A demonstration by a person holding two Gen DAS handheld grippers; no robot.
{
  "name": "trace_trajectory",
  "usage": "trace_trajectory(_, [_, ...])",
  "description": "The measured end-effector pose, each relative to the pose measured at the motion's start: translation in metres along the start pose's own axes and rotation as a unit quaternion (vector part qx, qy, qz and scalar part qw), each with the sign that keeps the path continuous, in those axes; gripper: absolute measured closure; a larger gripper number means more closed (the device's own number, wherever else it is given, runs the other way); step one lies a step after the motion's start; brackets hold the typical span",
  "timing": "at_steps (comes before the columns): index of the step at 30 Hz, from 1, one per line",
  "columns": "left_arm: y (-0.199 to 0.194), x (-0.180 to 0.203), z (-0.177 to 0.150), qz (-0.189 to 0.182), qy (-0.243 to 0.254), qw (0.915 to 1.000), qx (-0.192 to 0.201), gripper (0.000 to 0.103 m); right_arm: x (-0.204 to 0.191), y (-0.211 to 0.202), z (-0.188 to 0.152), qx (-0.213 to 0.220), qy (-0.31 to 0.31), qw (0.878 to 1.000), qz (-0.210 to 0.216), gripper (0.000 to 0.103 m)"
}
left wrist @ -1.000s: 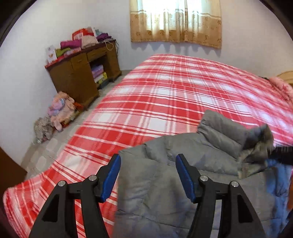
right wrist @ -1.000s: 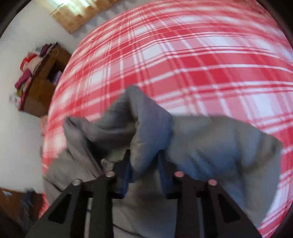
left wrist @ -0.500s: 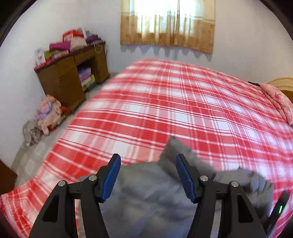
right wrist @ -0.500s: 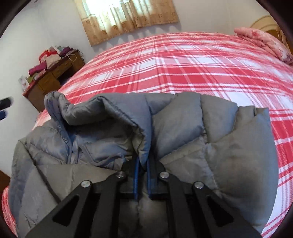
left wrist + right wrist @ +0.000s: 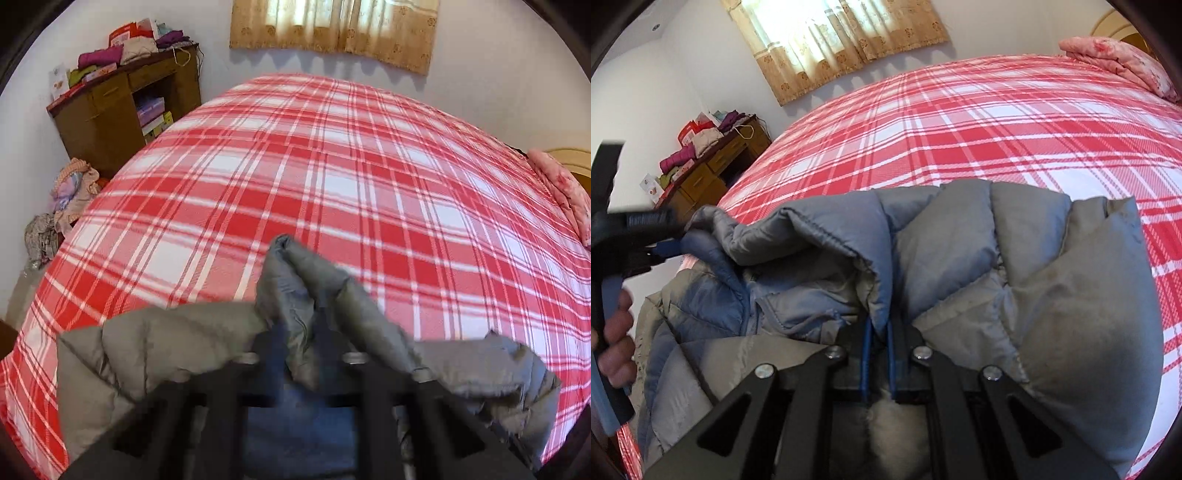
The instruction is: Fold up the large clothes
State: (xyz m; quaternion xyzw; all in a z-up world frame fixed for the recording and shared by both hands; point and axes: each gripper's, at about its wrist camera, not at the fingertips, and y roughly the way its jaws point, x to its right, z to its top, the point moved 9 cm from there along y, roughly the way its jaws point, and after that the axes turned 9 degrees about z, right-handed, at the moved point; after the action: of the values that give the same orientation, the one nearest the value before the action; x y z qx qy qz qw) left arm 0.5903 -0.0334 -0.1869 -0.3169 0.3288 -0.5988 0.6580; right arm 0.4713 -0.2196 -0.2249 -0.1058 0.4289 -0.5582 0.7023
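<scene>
Both grippers (image 5: 301, 343) (image 5: 878, 341) clamp jkt (image 5: 960, 258), bed (image 5: 332, 184), desk (image 5: 110, 110) prob. cluttered

Daylight is glowing through the curtain (image 5: 834, 44), blowing it out; below it my views are bending at their dark edges, and my left gripper (image 5: 299, 354) is blurring.

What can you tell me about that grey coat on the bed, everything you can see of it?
The grey coat is a puffy quilted jacket with stitched panels, looking like smooth nylon, bluish in parts, with pale fur at its near edge. It lies bunched on the red plaid bed. The right gripper pinches a fold between blue pads; the left gripper clamps another raised fold. A few faint brownish marks show on one panel.
</scene>
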Motion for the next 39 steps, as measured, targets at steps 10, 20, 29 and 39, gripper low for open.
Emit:
trace_trajectory(10, [-0.021, -0.046, -0.054, 0.047, -0.027, 0.9981, 0.029, 0.097, 0.002, 0.0, 0.001, -0.001, 0.007, 1.0, 0.008, 0.097])
trace_trajectory(20, [0.021, -0.06, -0.074, 0.066, -0.08, 0.994, 0.036, 0.096, 0.0, -0.014, 0.001, -0.046, -0.011, 0.999, -0.006, 0.092])
trace_trajectory(29, [0.023, -0.061, -0.073, 0.059, -0.086, 0.9936, 0.042, 0.096, -0.025, -0.064, 0.085, 0.041, 0.012, 0.999, -0.034, 0.085])
trace_trajectory(39, [0.011, -0.067, -0.081, 0.013, -0.08, 0.9966, 0.019, 0.096, -0.006, 0.01, 0.01, 0.0, 0.011, 0.998, -0.069, 0.09])
